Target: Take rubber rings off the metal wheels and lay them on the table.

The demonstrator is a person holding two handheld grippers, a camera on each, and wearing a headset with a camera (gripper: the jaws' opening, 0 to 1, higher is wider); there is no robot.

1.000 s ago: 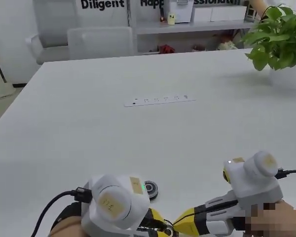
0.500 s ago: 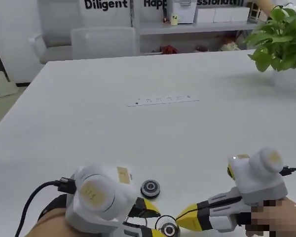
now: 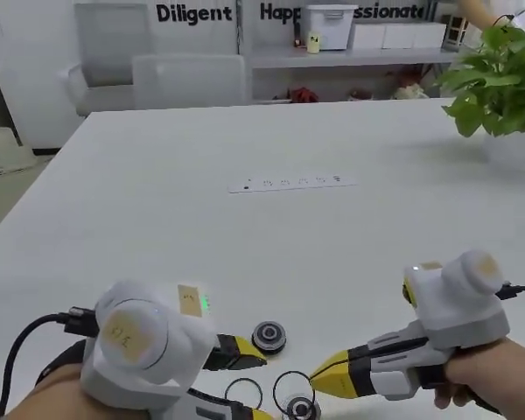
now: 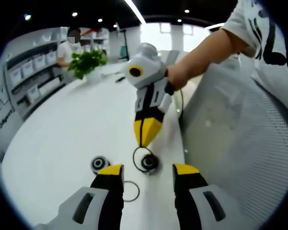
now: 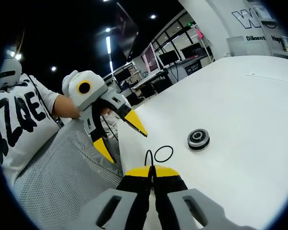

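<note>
- The left gripper is released, its yellow-tipped jaws spread wide. They straddle the work without touching it, probably ready to steady a wheel.
- A loose rubber ring lies flat on the white table, just ahead of the left gripper's jaws. It is a thin black hoop, limp and round, and by its lie it is one ring done.
- A ringed wheel sits just beyond the left gripper's far jaw. It is a small shiny metal disc with a dark rubber band round its rim, so I judge it not yet stripped.
- A second wheel rests between the left gripper's jaw tips, right below the right gripper's tip.
- The held ring loops from the right gripper's tip down towards that wheel. Whether it has fully cleared the metal I cannot tell.
- The right gripper is clenched, its jaws pinching that thin rubber so it can be stretched free.
</note>
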